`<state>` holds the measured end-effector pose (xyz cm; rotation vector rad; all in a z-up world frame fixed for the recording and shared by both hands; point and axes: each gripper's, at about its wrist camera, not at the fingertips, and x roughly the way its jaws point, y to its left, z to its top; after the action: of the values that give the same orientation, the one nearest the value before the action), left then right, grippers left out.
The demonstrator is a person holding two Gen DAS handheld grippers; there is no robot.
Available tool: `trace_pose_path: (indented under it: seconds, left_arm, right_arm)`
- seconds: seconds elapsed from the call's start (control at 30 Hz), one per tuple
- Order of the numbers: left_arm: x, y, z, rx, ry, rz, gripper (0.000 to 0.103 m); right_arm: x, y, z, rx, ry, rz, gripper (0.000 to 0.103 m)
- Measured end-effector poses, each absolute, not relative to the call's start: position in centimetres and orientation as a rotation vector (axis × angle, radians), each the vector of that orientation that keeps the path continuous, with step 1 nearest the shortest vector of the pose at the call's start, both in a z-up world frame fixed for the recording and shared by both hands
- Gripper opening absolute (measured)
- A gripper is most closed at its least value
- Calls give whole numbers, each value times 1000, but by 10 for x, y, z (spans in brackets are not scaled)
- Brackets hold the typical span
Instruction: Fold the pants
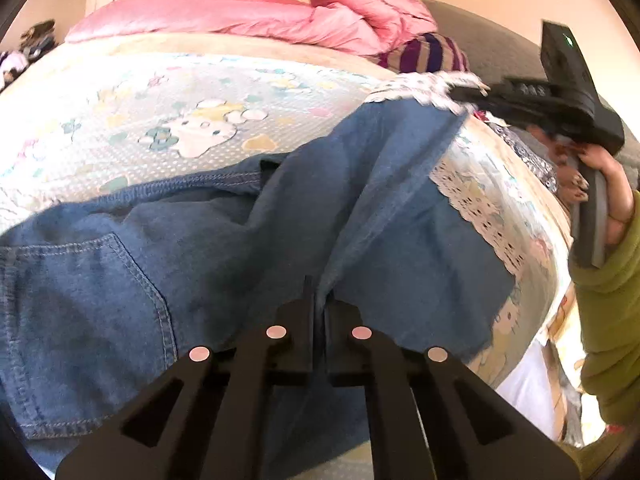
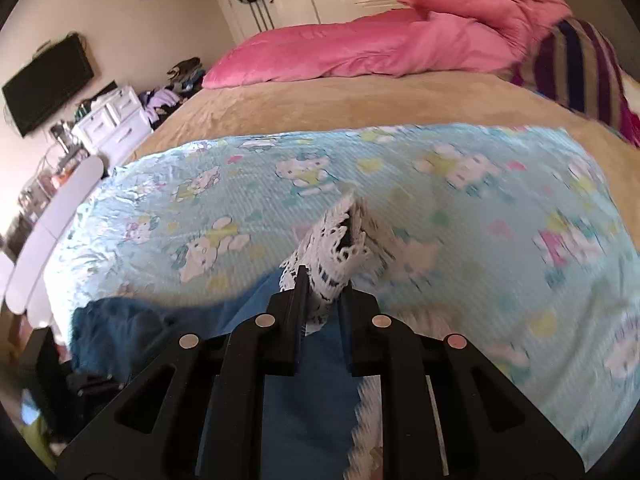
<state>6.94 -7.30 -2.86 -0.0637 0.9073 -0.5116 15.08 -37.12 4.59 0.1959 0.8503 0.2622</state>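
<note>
Both grippers pinch the denim pants (image 1: 224, 216): left gripper (image 1: 319, 304) mid-leg, right gripper (image 2: 323, 292) the lace hem (image 2: 340, 240); next, carry it toward the waistband

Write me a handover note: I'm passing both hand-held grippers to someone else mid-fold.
Left hand-held gripper: shut on a denim fold near the crotch of the pants.
Right hand-held gripper: shut on the lace hem of one leg, lifted off the bed.
Pants: waist and pocket side lie flat on the bed; the other leg's hem lies near the right edge.
Done: both grips made.
Left: carry the hem over and finish folding.
</note>
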Motion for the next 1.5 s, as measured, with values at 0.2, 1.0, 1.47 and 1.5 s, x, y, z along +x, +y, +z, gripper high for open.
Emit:
trace_pose_path:
  seconds: [0.2, 1.0, 1.47, 1.5]
  left_arm:
    - [47, -64, -9, 12, 840, -507, 2]
    - [22, -81, -38, 193, 991, -507, 3]
    - [20, -83, -39, 196, 991, -501, 3]
    - [20, -83, -39, 200, 989, -500, 3]
  right_arm:
    - [90, -396, 42, 253, 872, 258, 9]
    - [13, -428, -15, 313, 1003, 178, 27]
    - [40, -427, -51, 286, 956, 294, 33]
    - [43, -425, -52, 290, 967, 317, 21]
